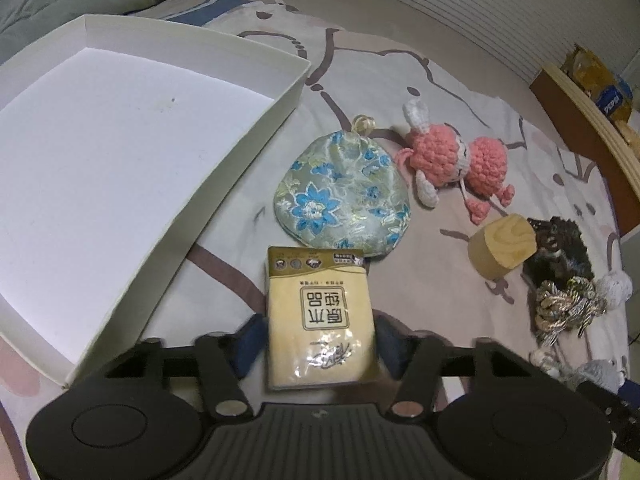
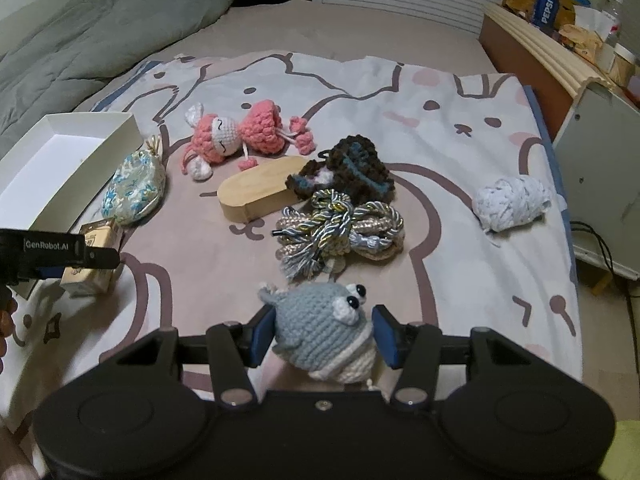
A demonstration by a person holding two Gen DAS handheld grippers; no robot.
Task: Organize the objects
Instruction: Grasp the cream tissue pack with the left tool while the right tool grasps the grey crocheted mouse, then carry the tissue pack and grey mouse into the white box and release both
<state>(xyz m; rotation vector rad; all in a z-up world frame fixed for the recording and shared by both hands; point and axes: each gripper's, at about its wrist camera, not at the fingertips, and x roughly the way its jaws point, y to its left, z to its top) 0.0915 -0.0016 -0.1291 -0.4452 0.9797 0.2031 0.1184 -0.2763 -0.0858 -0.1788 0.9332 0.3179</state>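
Note:
My left gripper (image 1: 318,340) is shut on a yellow tissue pack (image 1: 320,316), just right of the white open box (image 1: 224,196). The pack also shows in the right wrist view (image 2: 94,270), with the left gripper's side (image 2: 60,254) across it. My right gripper (image 2: 324,334) has its blue pads on both sides of a grey-blue crocheted toy (image 2: 324,336) on the bedspread; contact is not clear. A floral pouch (image 1: 344,196), a pink crocheted doll (image 1: 456,160) and a wooden block (image 1: 502,246) lie ahead.
A brown crocheted piece (image 2: 344,172), a bundle of cords (image 2: 340,228) and a white yarn ball (image 2: 512,200) lie on the bedspread. A grey duvet (image 2: 100,28) is at the far left. A shelf with a Pepsi can (image 2: 548,8) stands at the right.

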